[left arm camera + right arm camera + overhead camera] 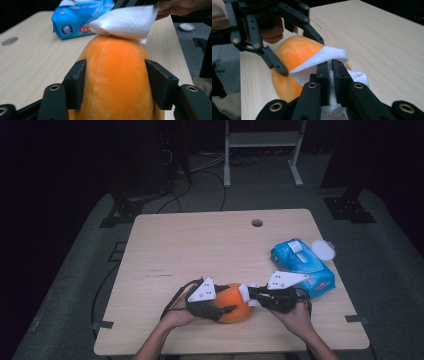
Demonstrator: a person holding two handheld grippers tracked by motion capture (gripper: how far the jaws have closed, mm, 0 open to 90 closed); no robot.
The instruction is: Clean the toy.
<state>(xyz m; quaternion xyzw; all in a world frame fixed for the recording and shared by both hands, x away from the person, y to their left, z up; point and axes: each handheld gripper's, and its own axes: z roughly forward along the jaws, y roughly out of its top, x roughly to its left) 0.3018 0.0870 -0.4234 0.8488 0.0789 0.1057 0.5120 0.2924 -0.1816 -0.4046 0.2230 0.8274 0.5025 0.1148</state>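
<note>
Two claws at work: my left gripper (227, 310) clamps the orange plush toy (235, 302) near the table's (200, 245) front edge, while my right gripper (251, 292) pinches a white wipe (125, 22) against the toy's top.

Dim room up top, and the light falls from overhead onto the wooden table (200, 250) while the surroundings sink into near black. The high view is soft and grainy. Up close, the orange plush toy (117, 82) glows evenly lit and sharp, but the blue wipes pack (75, 21) behind it blurs out.
</note>
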